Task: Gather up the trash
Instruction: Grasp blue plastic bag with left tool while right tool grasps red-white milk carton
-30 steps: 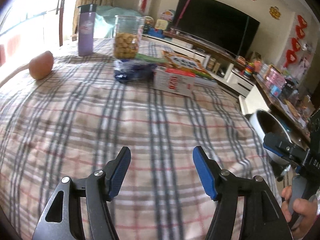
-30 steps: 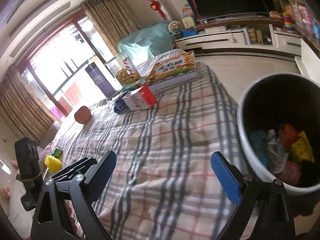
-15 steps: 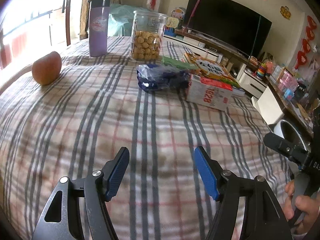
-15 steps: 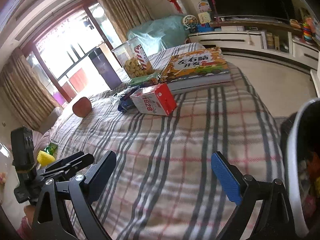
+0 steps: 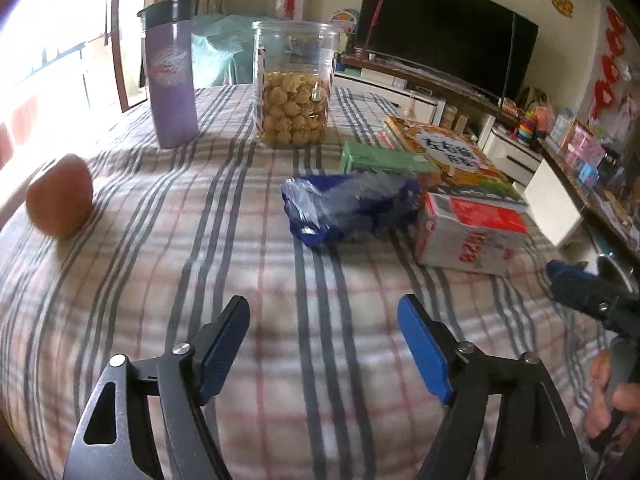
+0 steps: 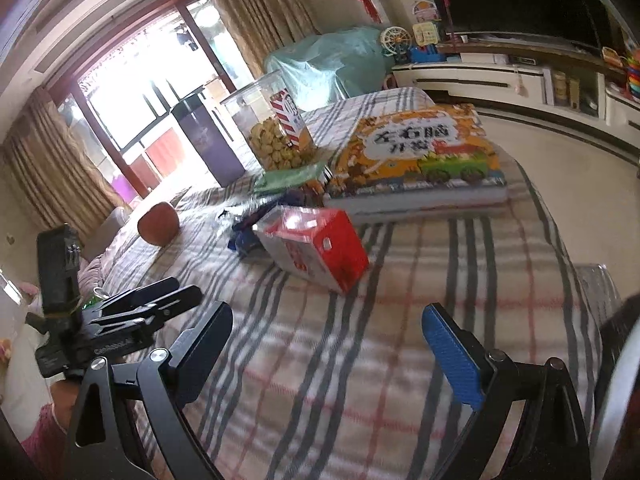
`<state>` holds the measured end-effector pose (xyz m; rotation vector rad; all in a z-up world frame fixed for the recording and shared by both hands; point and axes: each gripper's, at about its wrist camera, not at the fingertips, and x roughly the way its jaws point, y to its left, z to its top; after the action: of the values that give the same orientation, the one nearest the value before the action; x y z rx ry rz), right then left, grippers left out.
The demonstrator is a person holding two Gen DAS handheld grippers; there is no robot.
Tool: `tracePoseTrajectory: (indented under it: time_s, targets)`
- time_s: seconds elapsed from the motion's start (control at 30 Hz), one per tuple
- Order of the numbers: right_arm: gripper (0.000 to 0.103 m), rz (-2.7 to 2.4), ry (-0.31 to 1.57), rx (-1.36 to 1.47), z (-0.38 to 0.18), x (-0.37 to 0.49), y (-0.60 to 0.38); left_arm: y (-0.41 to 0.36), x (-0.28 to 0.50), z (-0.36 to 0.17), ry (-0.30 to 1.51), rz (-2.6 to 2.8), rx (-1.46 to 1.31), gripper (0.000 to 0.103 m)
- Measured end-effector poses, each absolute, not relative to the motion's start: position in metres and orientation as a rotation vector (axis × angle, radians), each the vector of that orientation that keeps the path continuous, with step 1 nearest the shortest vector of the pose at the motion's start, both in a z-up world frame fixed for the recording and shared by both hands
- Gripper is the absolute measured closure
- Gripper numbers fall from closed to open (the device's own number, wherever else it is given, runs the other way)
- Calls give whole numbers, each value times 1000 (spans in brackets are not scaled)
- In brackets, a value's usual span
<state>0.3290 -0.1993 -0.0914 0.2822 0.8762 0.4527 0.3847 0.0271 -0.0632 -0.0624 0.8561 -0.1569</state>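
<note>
Apple (image 5: 60, 196) is sitting at the left edge of the left wrist view, mug (image 5: 171, 72) and jar (image 5: 295, 84) are standing upper left of centre. Wrapper (image 5: 348, 208) (crumpled, blue) is lying mid-frame on the plaid cloth (image 5: 160, 280), touching the carton (image 5: 470, 232) to its right, books (image 5: 452, 156) lying behind. Left gripper (image 5: 323, 344) is gaping wide, holding nothing, at bottom centre. Right gripper (image 6: 328, 350) is likewise hanging wide and empty.

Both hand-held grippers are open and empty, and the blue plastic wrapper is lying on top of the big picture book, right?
Not quite. In the left wrist view the blue plastic wrapper lies on the plaid cloth beside the picture book, not on it. Both hand-held grippers, left and right, are open and empty.
</note>
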Motion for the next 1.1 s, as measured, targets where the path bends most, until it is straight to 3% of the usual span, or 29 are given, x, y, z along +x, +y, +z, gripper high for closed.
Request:
tracePoseTrajectory:
  time_s: [0.5, 0.6, 0.67, 0.77, 0.8, 0.87, 0.93, 1.1]
  targets:
    - [7, 512, 895, 298, -107, 374, -184, 31, 471, -93, 913, -254, -42, 26]
    - [15, 529, 892, 327, -110, 376, -184, 31, 471, -93, 891, -265, -48, 29]
    - [24, 533, 904, 343, -113, 378, -185, 29, 469, -92, 870, -291, -45, 41]
    - [51, 525, 930, 347, -118, 379, -185, 23, 466, -93, 874, -323, -22, 69]
    - [55, 524, 935, 351, -119, 378, -185, 21, 466, -95, 881, -327, -9, 83]
    - [58, 518, 936, 349, -118, 374, -187, 20, 464, -96, 887, -343, -19, 98]
    - [62, 518, 931, 348, -116, 369, -188, 20, 461, -95, 888, -355, -44, 103]
    - [65, 510, 912, 339, -106, 349, -194, 19, 438, -90, 870, -366, -67, 103]
